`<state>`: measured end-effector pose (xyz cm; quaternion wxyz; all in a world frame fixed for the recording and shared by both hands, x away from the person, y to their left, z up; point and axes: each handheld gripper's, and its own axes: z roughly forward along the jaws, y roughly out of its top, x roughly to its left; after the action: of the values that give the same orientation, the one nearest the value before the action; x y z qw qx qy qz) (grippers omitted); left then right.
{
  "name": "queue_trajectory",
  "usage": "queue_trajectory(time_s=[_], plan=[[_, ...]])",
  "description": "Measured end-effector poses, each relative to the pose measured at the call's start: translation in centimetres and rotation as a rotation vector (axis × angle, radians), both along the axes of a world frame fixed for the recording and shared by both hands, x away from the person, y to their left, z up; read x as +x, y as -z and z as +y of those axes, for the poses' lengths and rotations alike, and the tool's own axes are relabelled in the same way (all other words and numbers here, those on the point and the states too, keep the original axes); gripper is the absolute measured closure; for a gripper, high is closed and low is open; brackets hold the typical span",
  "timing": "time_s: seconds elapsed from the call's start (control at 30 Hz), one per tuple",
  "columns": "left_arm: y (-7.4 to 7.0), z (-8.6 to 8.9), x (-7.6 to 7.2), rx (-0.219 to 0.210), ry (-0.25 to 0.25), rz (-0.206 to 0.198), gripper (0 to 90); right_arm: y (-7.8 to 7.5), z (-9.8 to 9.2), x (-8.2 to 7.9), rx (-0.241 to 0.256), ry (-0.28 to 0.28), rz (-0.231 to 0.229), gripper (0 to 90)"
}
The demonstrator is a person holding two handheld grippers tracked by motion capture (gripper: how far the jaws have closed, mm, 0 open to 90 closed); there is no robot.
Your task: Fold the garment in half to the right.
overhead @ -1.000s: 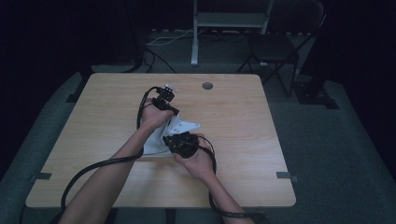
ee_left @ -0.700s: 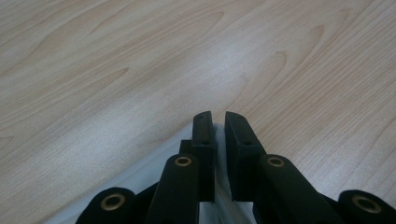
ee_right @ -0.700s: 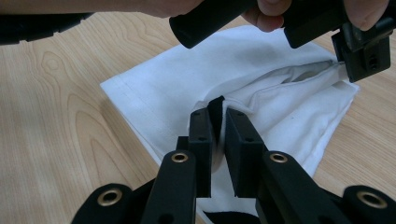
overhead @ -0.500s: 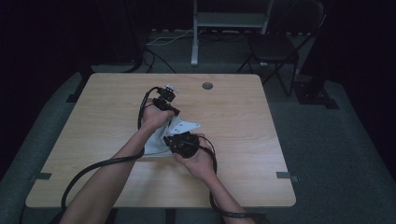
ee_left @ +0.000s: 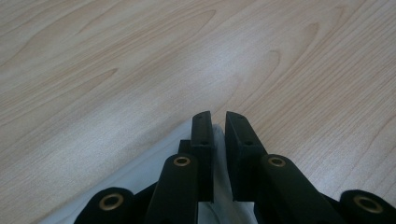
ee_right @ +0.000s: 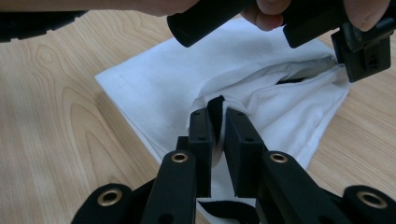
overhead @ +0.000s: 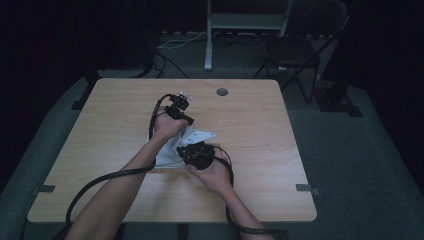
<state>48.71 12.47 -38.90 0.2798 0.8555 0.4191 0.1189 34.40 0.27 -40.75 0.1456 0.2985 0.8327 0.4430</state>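
A: High view first. A white cloth (overhead: 192,141) lies near the middle of the table (overhead: 100,145), and both forearms come in from the near edge. The left hand-held gripper (overhead: 181,111) sits at the cloth's far edge, and the right hand-held gripper (overhead: 196,152) is over its near side.

B: Looks like a fold or a spread to me. Best to lift both edges level, so the fabric doesn't bunch.

A: Left gripper view now. The left hand-held gripper (ee_left: 219,122) is nearly closed, with a strip of the white cloth (ee_left: 218,163) pinched between its jaws and bare table (ee_left: 140,70) ahead.

B: That's a thin bite. I'd keep the squeeze firm, or it could slip.

A: Right gripper view. The right hand-held gripper (ee_right: 218,119) is clenched on a raised ridge of the white cloth (ee_right: 196,79). The other hand (ee_right: 280,9) shows at the top, wrapped round its own tool.

B: Wrists low, jaws pointing down toward the table. Pulling gently apart should do it.
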Motion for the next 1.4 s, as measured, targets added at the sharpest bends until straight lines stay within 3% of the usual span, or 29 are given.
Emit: queue_trajectory(time_s=[1.4], plan=[[0.42, -0.62, -0.13, 0.001, 0.016, -0.002, 81.0, 0.53, -0.85, 0.07, -0.037, 0.013, 0.01, 85.3]])
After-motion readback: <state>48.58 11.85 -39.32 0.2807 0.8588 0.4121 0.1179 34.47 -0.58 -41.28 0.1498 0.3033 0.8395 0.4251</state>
